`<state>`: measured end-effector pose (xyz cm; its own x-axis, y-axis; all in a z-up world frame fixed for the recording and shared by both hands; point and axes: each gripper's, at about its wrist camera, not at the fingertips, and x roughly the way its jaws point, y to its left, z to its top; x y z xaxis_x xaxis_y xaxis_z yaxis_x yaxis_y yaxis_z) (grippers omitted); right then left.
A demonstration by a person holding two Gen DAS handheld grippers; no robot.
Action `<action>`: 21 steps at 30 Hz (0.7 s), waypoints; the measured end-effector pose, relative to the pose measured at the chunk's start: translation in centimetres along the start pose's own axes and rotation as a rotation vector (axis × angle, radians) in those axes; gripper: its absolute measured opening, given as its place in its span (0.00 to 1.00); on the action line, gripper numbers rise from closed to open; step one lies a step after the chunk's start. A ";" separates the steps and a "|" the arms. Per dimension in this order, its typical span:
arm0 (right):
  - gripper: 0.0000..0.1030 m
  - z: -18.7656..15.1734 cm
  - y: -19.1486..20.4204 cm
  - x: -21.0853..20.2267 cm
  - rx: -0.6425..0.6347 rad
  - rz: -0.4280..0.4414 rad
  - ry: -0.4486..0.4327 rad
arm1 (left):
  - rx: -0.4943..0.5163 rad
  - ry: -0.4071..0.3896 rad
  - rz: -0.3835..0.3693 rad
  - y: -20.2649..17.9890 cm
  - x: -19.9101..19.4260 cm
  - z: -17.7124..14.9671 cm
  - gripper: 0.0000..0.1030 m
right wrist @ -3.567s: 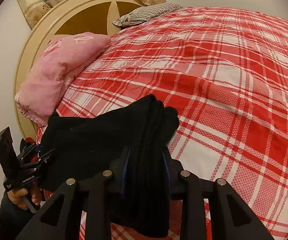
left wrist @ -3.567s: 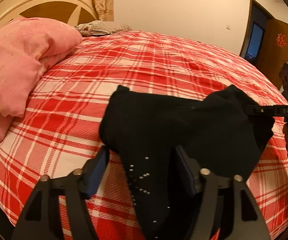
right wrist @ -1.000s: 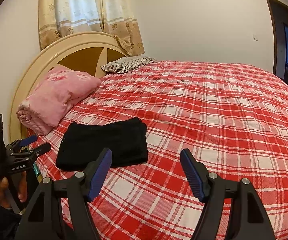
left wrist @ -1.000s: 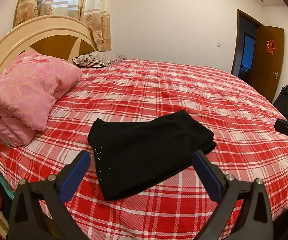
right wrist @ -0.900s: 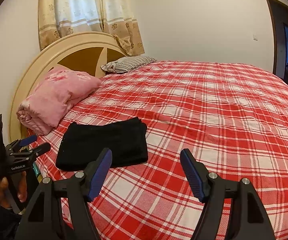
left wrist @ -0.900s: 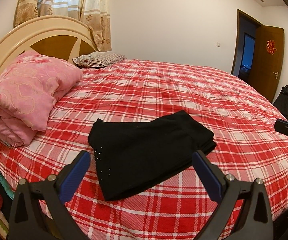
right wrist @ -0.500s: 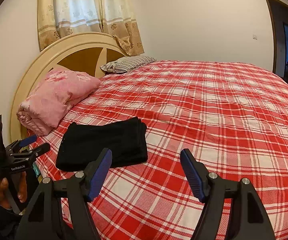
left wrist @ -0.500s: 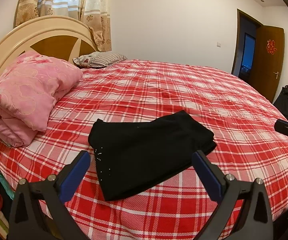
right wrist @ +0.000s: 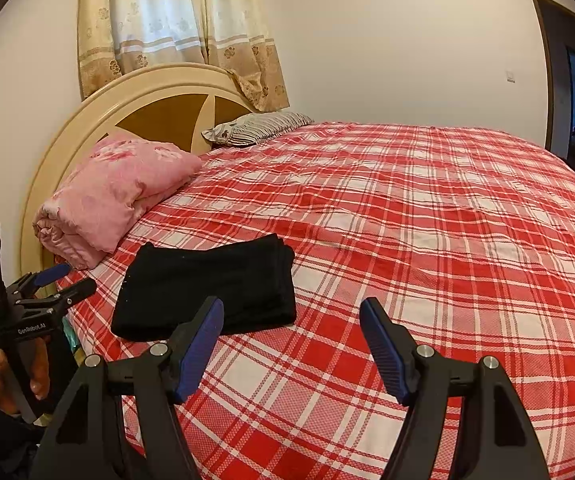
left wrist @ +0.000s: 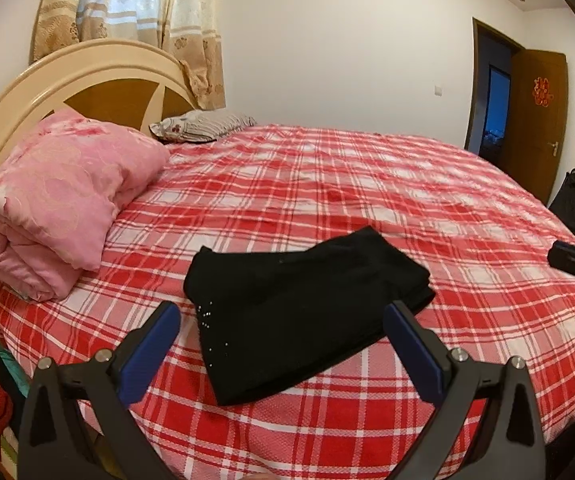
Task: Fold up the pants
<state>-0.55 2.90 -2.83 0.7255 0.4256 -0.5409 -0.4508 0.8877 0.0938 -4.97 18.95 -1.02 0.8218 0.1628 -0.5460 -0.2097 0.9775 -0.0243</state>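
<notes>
The folded black pants (left wrist: 303, 312) lie flat on the red plaid bed (left wrist: 367, 184), with the pink quilt (left wrist: 55, 200) at their ten o'clock. The left hand-held gripper (left wrist: 281, 336) and the right hand-held gripper (right wrist: 291, 332) both hover with jaws spread wide, holding nothing.

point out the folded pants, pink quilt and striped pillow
folded pants (left wrist: 299, 304): left wrist view, middle of the top layer.
pink quilt (left wrist: 59, 196): left wrist view, middle of its upper face.
striped pillow (right wrist: 259, 126): right wrist view, its striped top.

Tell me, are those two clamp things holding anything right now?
Nothing is held. The left gripper and right gripper both stand open and empty, while the folded black pants lie free on the red plaid bedspread.
</notes>
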 end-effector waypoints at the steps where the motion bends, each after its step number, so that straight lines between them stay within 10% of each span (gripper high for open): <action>1: 0.70 0.0 0.0 -0.1 -0.003 -0.001 -0.003 | -0.005 -0.008 0.002 0.1 -0.1 0.1 1.00; 21: 0.70 -0.1 0.6 -0.1 -0.023 0.001 0.000 | -0.019 -0.018 0.017 0.6 0.0 -0.1 1.00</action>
<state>-0.91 3.36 -2.79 0.7247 0.4268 -0.5410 -0.4636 0.8828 0.0755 -5.14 19.53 -1.09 0.8274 0.1824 -0.5312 -0.2342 0.9717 -0.0310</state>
